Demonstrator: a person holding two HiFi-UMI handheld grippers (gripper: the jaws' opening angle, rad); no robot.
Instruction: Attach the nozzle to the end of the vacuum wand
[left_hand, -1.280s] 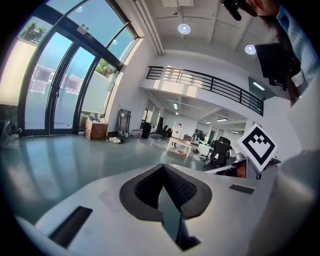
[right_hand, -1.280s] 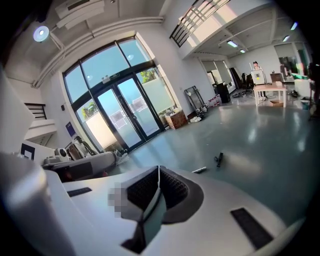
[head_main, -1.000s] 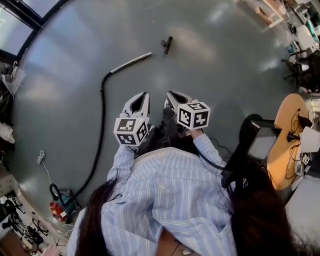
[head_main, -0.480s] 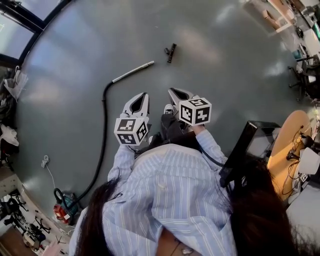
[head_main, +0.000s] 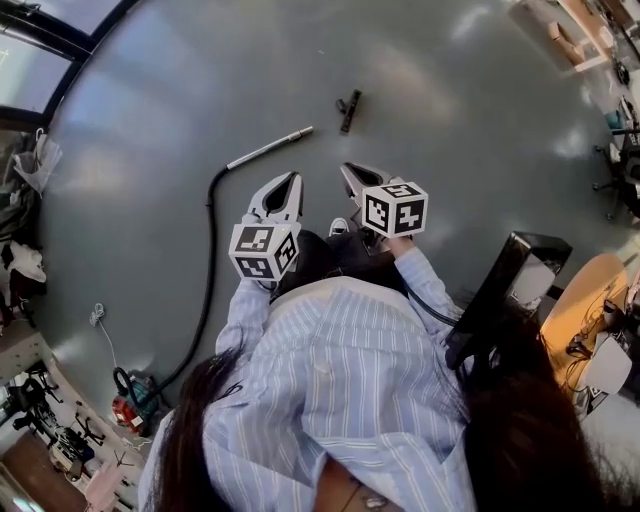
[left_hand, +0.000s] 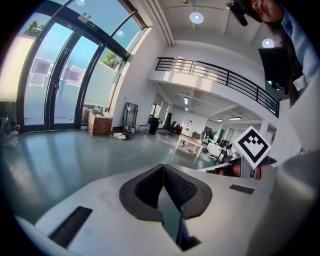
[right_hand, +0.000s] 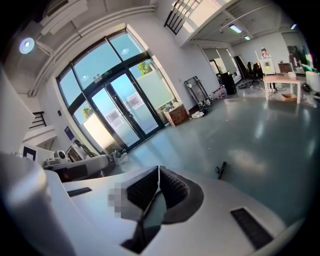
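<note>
Nozzle (head_main: 349, 110) and vacuum wand (head_main: 270, 147) are found lying well apart on the grey floor (head_main: 450, 150), the wand's metal tip directed roughly toward the nozzle. Compared with a second ago, both are seen lower in the head view and nearer the tools, so the gap is being closed on foot. The left tool (head_main: 290, 178) and right tool (head_main: 350, 170) are held out ahead, jaws fully together, nothing gripped. No pickup has been started; the approach is judged unfinished, and the jaws must be opened first.
</note>
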